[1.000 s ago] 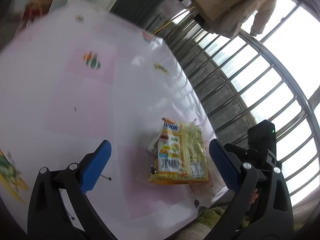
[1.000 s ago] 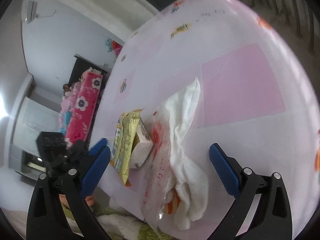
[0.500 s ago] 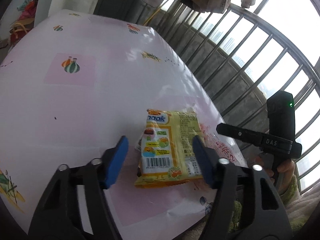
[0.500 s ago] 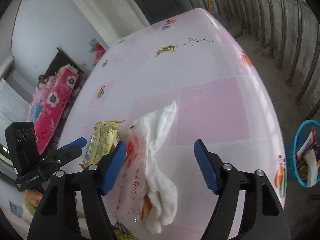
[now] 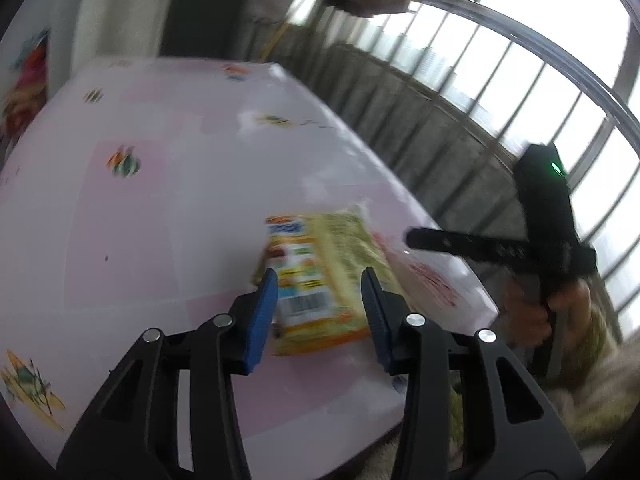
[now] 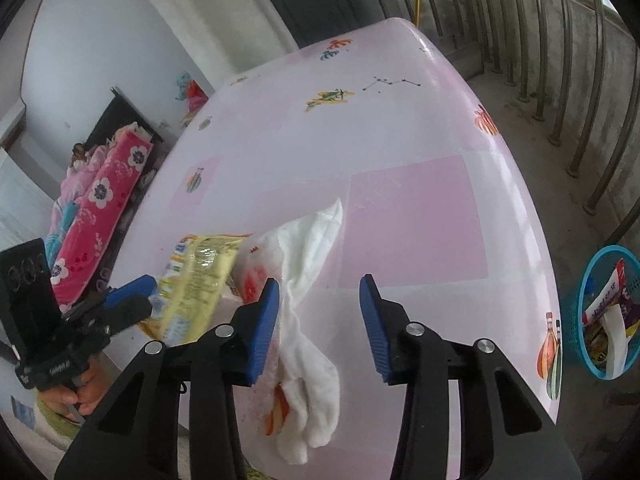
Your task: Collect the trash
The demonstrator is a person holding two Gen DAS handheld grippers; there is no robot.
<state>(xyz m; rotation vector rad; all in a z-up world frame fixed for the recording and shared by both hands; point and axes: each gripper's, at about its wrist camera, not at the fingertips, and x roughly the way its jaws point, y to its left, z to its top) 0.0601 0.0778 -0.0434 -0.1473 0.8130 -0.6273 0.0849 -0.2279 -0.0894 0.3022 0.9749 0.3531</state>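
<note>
Left gripper (image 5: 318, 304): jaws stood partly open and had just been closing. The yellow snack packet (image 5: 320, 280) lay between the blue pads in the left wrist view, its barcode end toward the camera. The frame was blurred; whether the pads pressed on the packet could not be told. From the right wrist view the left gripper (image 6: 132, 300) appeared at the packet's near end, one blue pad just beside the packet's edge, with no clear clamp seen. A hand (image 6: 76, 396) held its grip below the table edge.

Right gripper (image 6: 316, 320): jaws also partly open and had just been closing. The left pad sat over the edge of the white crumpled tissue (image 6: 308, 340); the right pad was over bare tablecloth, apart from the tissue. Nothing was gripped. In the left wrist view the right gripper (image 5: 416, 238) showed only as a black bar reaching over the table's right edge, hand (image 5: 536, 312) below it; its jaws were not readable there.

Location of items: packet lay flat on the pink patterned table (image 6: 420, 200), near the front-left corner as seen from the right wrist. A clear wrapper with red print (image 6: 252, 276) lay between packet and tissue, touching both. The tissue ran from mid-table down to the near edge. A blue mesh basket (image 6: 600, 364) stood on the floor off the table's right side, holding wrappers.
</note>
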